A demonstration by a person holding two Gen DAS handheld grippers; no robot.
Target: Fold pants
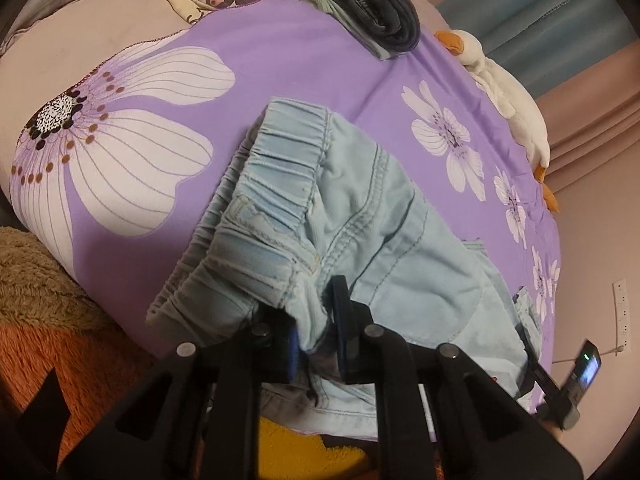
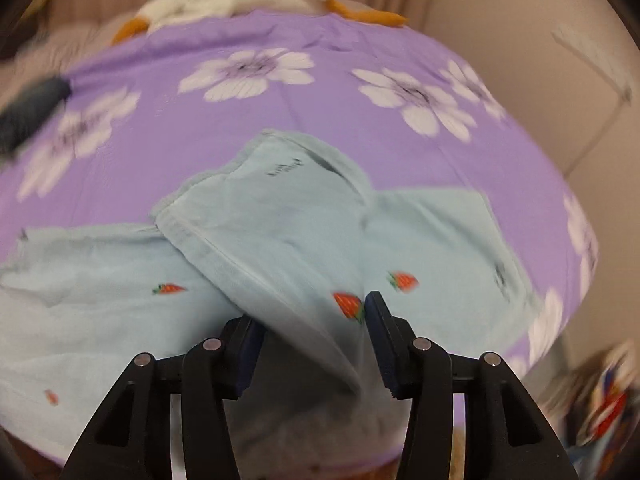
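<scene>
On the bed, over a purple flowered sheet [image 1: 304, 64]: one pair of light blue pants [image 1: 352, 216], strawberry print. Waistband end bunched and lifted, pinched by the clenched left gripper [image 1: 316, 332]. Right gripper [image 2: 314, 344] released, jaws apart astride a pant leg [image 2: 256, 236] without pressing it. One leg lies crossed over the other; cloth rumpled. Judged status: folding begun, legs not squared, final folds and smoothing outstanding. Nearby: stuffed duck [image 1: 500, 92], dark folded clothes [image 1: 376, 8].
</scene>
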